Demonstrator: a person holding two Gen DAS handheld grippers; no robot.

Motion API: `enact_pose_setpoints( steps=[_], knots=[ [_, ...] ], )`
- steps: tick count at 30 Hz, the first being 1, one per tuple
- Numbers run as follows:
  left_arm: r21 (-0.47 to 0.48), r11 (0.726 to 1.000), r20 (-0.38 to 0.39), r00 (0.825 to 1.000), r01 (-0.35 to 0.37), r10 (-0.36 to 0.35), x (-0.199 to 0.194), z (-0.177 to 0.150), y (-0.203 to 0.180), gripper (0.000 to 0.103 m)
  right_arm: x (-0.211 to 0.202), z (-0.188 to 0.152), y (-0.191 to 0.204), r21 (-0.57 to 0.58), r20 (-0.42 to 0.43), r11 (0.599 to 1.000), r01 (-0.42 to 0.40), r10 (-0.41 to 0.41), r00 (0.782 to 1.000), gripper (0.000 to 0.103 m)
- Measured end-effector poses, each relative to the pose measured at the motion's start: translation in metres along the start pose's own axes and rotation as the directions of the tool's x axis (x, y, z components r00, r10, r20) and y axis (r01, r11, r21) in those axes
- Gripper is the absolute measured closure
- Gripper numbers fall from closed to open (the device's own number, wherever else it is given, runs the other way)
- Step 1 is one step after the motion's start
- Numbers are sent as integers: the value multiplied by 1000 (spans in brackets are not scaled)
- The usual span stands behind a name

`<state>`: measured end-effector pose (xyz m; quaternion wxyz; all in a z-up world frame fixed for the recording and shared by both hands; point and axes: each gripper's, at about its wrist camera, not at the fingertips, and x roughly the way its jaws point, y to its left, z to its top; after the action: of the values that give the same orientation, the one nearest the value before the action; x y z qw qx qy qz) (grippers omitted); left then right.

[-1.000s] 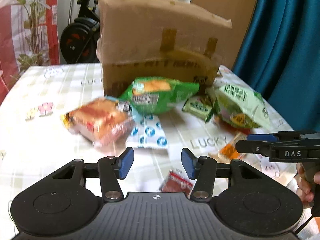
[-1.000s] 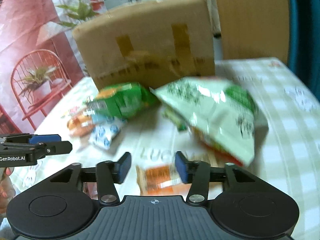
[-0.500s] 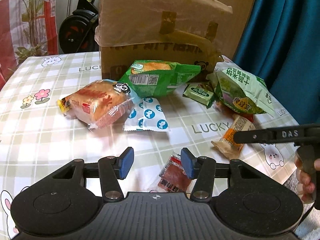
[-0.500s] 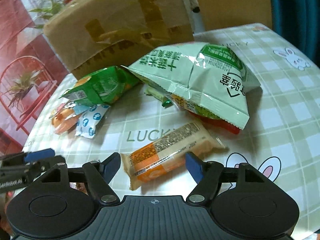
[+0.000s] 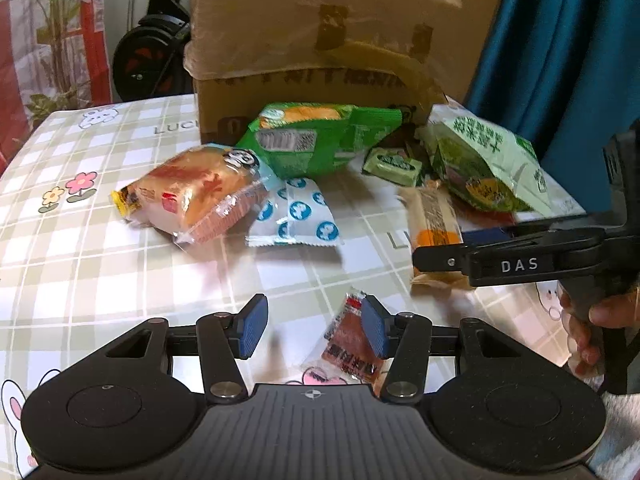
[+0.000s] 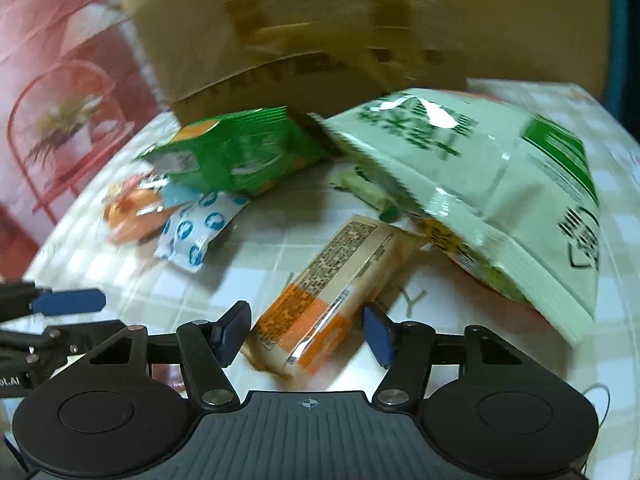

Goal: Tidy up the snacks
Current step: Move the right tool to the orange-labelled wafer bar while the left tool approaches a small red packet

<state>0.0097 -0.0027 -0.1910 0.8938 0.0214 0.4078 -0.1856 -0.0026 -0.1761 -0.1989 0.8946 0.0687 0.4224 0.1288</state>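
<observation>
Snacks lie scattered in front of the cardboard box [image 5: 320, 40]; both grippers are spread wide.

Left wrist view: the left gripper [image 5: 314, 330] is open and empty, a small red sachet [image 5: 352, 348] on the table just by its right pad; the bread pack [image 5: 192, 196] and green bag [image 5: 316, 140] lie nearer the box. Right wrist view, blurred: the right gripper [image 6: 308, 334] is open, its pads apparently not yet touching the orange bar [image 6: 328, 296] between them; the pale green bag [image 6: 480, 184] lies toward the box.

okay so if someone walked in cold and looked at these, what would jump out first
Probably the big cardboard box at the table's far side, snack packets heaped before it. Next, the right gripper, open, straddling an orange-and-beige snack bar, while the left gripper hangs open by a small red packet.
</observation>
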Motion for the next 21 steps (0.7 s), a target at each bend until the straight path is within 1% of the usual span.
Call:
enact_pose_setpoints(
  steps=[2,4,9,11,13,14,18,21],
  knots=[
    [20,1000,-15,1000,10,-10,3,-2,-4,49,2,-1,2,-26,-20,1000,-1,1,1000,53],
    [55,998,-31,999,17,-16,7,-5,-10,48,0,-3,2,-43,-15,999,-2,1,1000,54],
    [150,988,-76,997,34,-22,21,-11,-30,48,-6,-6,-4,-37,-13,999,-4,3,1000,55],
    [182,983,-84,996,26,-11,27,-13,-36,48,-7,-7,-4,-43,-12,999,3,-3,1000,55],
    [214,977,-68,998,-1,16,30,-14,-40,47,-10,-10,-7,-44,-10,999,7,-7,1000,56],
    [215,977,-62,998,-7,21,32,-14,-39,44,-11,-11,-8,-43,-9,999,7,-7,1000,56],
    [160,986,-55,997,-39,48,37,-9,-32,44,-13,-12,-12,-33,-7,999,13,-13,1000,56],
    [139,989,-50,997,-53,61,37,-6,-28,53,-13,-10,-12,-43,-9,999,26,-26,1000,56]
  ],
)
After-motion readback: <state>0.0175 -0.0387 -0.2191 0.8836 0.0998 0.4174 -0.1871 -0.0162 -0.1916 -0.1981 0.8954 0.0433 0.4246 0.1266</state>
